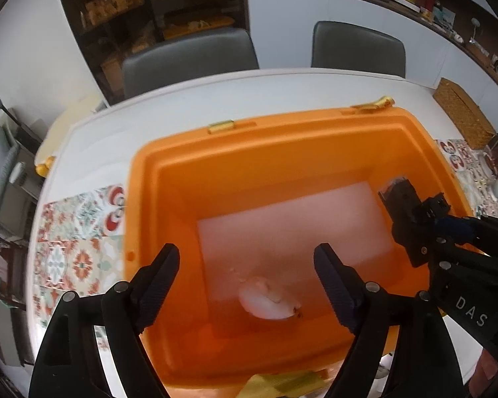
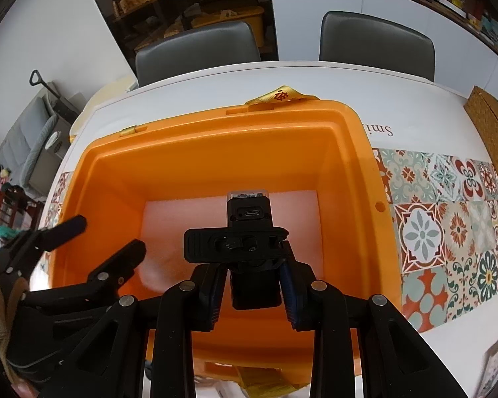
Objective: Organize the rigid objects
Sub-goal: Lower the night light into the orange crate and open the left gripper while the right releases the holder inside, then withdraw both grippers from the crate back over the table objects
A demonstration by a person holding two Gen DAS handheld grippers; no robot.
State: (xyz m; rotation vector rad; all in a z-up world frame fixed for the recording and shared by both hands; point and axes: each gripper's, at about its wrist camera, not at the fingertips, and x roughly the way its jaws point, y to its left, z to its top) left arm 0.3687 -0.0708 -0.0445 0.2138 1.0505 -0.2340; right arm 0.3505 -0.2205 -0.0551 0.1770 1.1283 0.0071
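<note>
**A:** What fills the middle of both views?

**B:** A large orange plastic bin (image 1: 156, 179), open at the top, standing on a white worktop (image 2: 215, 79). Its floor is a pale pink pad (image 1: 292, 225). A patterned tile runner (image 2: 448, 232) lies on the worktop and passes under the bin.

**A:** Where are the two grippers?

**B:** Both hang over the bin's opening. The left gripper (image 1: 247, 285) has its fingers spread wide with nothing between them. Below it, on the pad near the bin's near wall, lies a whitish rounded object (image 1: 269, 305); it is too blurred to identify.

**A:** And the right one?

**B:** The right gripper (image 2: 254, 293) has its fingers closed on a small black device (image 2: 249, 232), a boxy body with a clip-like bracket across it and a port facing the camera. The device is held above the pad, inside the bin's right half.

**A:** Anything beyond?

**B:** Two grey chairs (image 2: 199, 49) at the worktop's far edge.
</note>
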